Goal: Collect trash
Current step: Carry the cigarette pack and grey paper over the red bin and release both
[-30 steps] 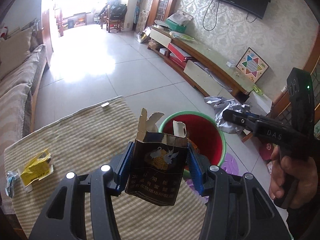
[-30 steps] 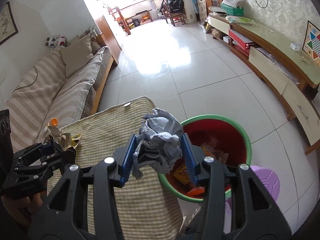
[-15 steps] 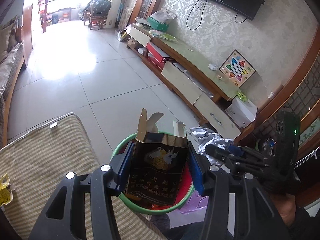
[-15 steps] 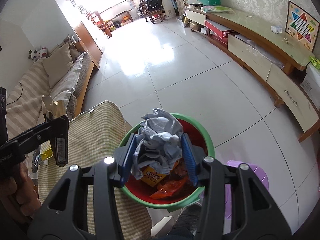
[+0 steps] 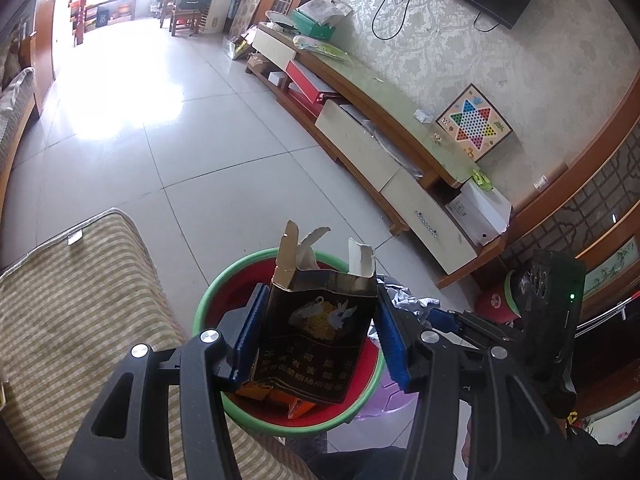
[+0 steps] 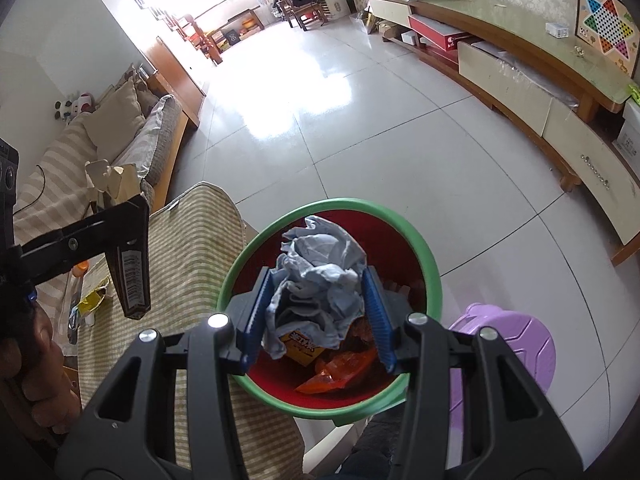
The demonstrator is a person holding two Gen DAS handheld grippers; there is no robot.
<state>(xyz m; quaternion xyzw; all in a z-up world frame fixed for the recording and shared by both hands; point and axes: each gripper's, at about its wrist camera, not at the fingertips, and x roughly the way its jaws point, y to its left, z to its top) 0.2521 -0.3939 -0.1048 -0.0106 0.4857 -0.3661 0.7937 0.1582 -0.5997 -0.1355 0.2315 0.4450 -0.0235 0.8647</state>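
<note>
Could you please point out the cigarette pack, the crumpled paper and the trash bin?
cigarette pack [image 5: 320, 332]: left wrist view, dark printed front.
crumpled paper [image 6: 320, 276]: right wrist view, middle of the wad.
trash bin [image 6: 430, 264]: right wrist view, green rim.

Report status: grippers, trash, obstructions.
Left gripper shut on torn black cigarette box. Right gripper shut on crumpled grey paper. Both over green-rimmed red bin. Nothing blocking.
</note>
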